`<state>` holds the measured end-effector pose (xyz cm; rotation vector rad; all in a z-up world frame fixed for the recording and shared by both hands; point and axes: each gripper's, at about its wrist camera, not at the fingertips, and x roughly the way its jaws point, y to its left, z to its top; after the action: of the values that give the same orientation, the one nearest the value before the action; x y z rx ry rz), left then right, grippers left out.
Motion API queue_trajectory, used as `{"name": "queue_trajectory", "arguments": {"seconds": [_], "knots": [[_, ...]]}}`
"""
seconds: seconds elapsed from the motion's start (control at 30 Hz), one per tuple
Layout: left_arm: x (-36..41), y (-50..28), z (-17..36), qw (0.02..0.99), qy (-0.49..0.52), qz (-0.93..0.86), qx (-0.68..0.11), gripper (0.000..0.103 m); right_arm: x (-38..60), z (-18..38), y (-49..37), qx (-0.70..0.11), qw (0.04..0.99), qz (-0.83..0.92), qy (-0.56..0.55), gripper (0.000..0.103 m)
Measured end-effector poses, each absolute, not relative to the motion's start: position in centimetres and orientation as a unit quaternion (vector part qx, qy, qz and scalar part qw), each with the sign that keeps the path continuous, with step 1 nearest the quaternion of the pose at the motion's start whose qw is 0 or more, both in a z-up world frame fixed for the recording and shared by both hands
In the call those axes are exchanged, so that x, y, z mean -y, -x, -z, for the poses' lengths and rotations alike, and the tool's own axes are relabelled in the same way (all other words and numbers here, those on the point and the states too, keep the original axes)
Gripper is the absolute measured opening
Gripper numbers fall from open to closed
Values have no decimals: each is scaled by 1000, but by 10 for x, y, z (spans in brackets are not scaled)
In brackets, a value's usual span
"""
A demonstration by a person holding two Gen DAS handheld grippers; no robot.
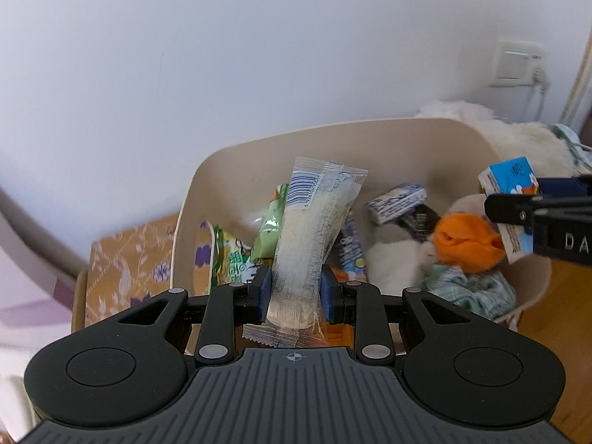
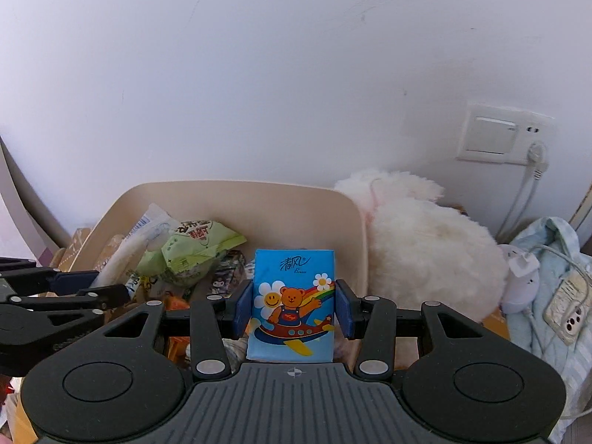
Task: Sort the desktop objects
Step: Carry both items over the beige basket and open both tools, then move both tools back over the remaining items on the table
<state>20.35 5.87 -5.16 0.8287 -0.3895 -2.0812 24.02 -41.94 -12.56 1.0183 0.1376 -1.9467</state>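
Desktop objects are mid-sort: left gripper point(image 1: 295, 288) clamps a clear-wrapped white snack bar point(image 1: 310, 244), right gripper point(image 2: 292, 309) clamps a blue cartoon tissue pack point(image 2: 292, 303), both above the beige plastic bin point(image 1: 333, 137). Next, probably releasing each inside.

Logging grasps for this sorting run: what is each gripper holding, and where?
Left gripper pinches the clear snack packet near its lower end; right gripper clamps the blue tissue pack by its sides.
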Motion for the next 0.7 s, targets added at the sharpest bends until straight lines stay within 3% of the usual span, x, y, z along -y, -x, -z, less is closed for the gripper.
{"name": "queue_trajectory", "arguments": {"seconds": [0.33, 0.43, 0.47, 0.53, 0.57, 0.6, 0.67, 0.7], "knots": [[-50, -200, 65, 446, -358, 802, 171, 28, 448, 142, -250, -105, 448, 777, -430, 43], [-50, -201, 67, 442, -361, 800, 186, 30, 449, 140, -253, -115, 447, 778, -426, 55], [-49, -202, 67, 441, -362, 800, 187, 33, 448, 138, -254, -112, 449, 779, -424, 57], [-52, -205, 65, 439, -356, 803, 190, 53, 446, 136, -254, -110, 449, 781, -420, 68], [-54, -207, 63, 439, -349, 806, 192, 58, 444, 135, -255, -110, 446, 784, -418, 77], [-57, -209, 61, 437, -342, 809, 193, 65, 443, 133, -255, -108, 446, 786, -414, 80], [-61, -213, 57, 434, -334, 814, 194, 70, 439, 130, -256, -104, 446, 788, -411, 82], [-64, -215, 56, 434, -334, 815, 192, 73, 436, 128, -256, -104, 447, 789, -409, 89]]}}
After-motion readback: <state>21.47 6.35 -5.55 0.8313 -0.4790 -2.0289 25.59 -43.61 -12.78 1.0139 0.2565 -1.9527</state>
